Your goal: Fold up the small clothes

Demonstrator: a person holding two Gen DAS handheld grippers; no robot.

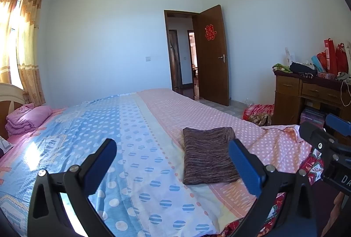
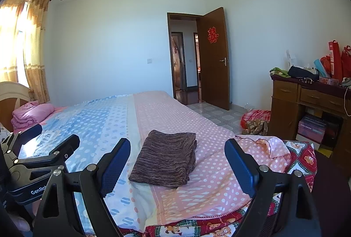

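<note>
A brown striped knit garment [image 1: 207, 154] lies folded into a neat rectangle on the bed [image 1: 136, 127], on the pink dotted part of the sheet; it also shows in the right wrist view [image 2: 165, 159]. My left gripper [image 1: 173, 164] is open and empty, raised above the bed's near edge, with the garment ahead and to the right, beside its right finger. My right gripper [image 2: 177, 166] is open and empty, pulled back, with the garment ahead between its fingers. Each gripper shows in the other's view: the right one [image 1: 329, 138] and the left one [image 2: 47, 140].
A folded pink quilt [image 1: 26, 118] lies at the headboard on the left. A wooden desk [image 2: 307, 101] piled with bags and clothes stands at the right. A red bundle [image 2: 255, 119] lies on the floor. The door [image 2: 216, 59] stands open.
</note>
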